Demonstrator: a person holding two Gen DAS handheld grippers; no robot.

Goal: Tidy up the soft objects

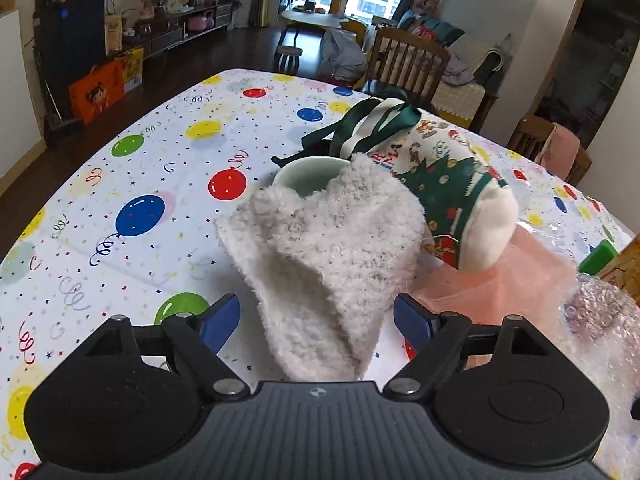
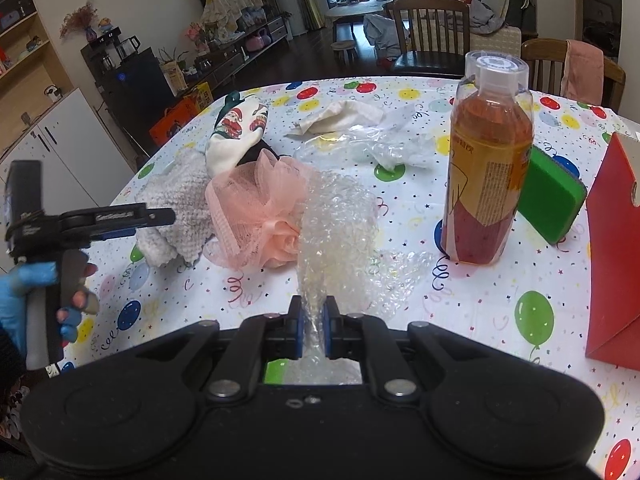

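A fluffy off-white cloth [image 1: 328, 240] lies on the balloon-print tablecloth [image 1: 152, 184], its far end draped against a pale bowl [image 1: 308, 172]. My left gripper [image 1: 316, 316] is open, its blue pads [image 1: 222, 320] standing wide on either side of the cloth's near end without pressing it. Behind the cloth lie a Christmas-print stocking [image 1: 452, 184] with green ribbons and a pink mesh pouf [image 1: 500, 280]. My right gripper [image 2: 314, 320] is shut on a strip of bubble wrap [image 2: 336, 220] that rises from the table. In the right wrist view the left gripper [image 2: 152, 222], held by a blue-gloved hand [image 2: 36, 276], reaches over the fluffy cloth [image 2: 176, 208].
A tall bottle of orange drink [image 2: 488, 160] stands right of the bubble wrap, with a green sponge [image 2: 556, 196] behind it and a red box [image 2: 616, 260] at the right edge. A white rag [image 2: 344, 116] and crumpled clear plastic [image 2: 380, 148] lie farther back. Wooden chairs [image 2: 432, 28] line the far side.
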